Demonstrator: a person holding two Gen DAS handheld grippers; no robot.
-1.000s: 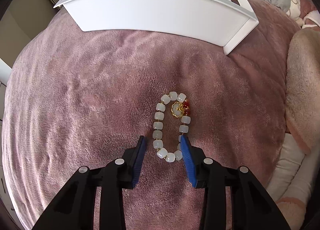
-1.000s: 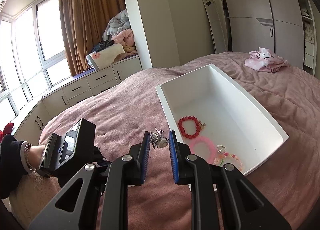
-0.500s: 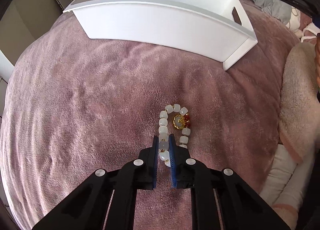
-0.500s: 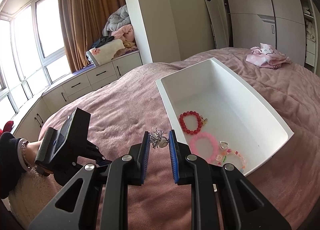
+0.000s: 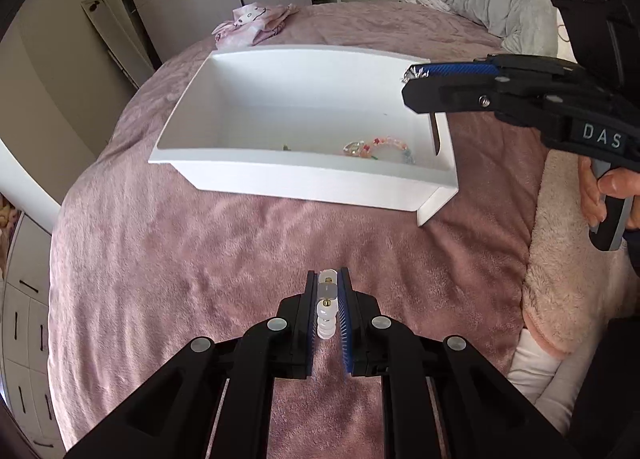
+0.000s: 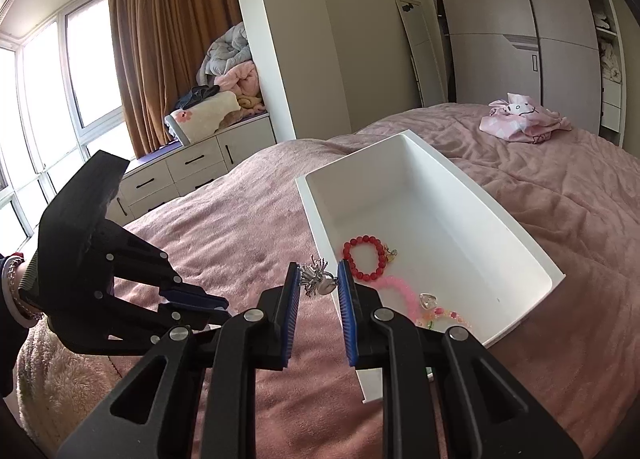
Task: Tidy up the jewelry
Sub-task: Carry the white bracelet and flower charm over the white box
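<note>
The left hand-held gripper is clamped narrowly on a bracelet of milky white cylindrical beads, which hangs between its blue pads above the mauve plush bedspread, clear of the fabric. The right hand-held gripper pinches a small silver spiky charm between its blue pads, over the near corner of the white rectangular plastic tray. The tray rests on the bed and holds a red round-bead bracelet, a pink translucent bead bracelet and a pastel mixed-bead bracelet with a clear heart, all at its near end. A pink cartoon-print cloth lies farther back on the bed.
</note>
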